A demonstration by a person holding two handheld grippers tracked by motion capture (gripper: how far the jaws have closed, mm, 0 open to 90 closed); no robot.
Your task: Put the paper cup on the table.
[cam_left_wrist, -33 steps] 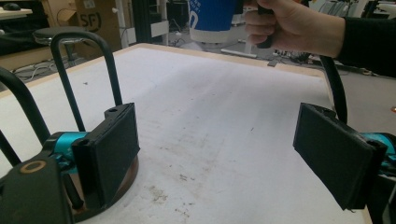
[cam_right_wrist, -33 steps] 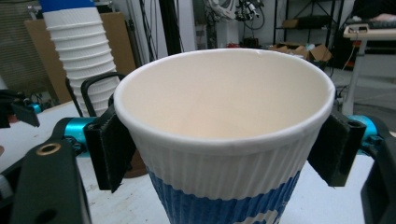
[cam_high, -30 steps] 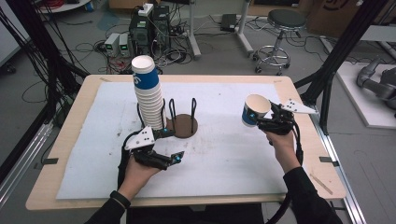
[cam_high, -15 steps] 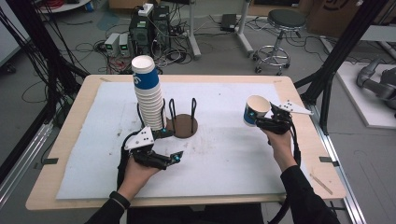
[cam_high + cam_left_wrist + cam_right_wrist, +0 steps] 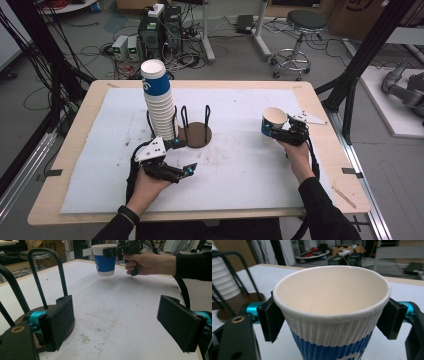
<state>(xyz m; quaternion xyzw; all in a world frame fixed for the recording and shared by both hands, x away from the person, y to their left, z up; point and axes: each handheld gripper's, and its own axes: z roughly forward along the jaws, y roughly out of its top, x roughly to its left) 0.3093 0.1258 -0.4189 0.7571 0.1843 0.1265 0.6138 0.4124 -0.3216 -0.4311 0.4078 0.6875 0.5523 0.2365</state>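
Lower now than a second ago, the paper cup (image 5: 274,121) has sunk a little toward the table (image 5: 320,165) in the right gripper (image 5: 285,131), while the left gripper (image 5: 181,157) has kept its place. We see the cup at about three o'clock on the white mat, held upright and clear of the surface, white and ribbed above, blue below. In the right gripper view its mouth (image 5: 332,293) faces us and the inside is bare, with nothing in it. The two black pads press its sides just under the rim, one at nine o'clock and one at three, so the jaws stand about a cup's width apart, clamped on the wall.

At eleven o'clock from the table's centre a tall stack of cups (image 5: 158,102) rises from the wire cup holder (image 5: 196,131), its top cup turned bottom-up. The holder's round brown base beside the stack holds no cup.

We find the left gripper at seven o'clock, resting low just in front of that base. In the left gripper view its pads (image 5: 61,321) stand wide apart with only bare mat between them, gripping nothing.
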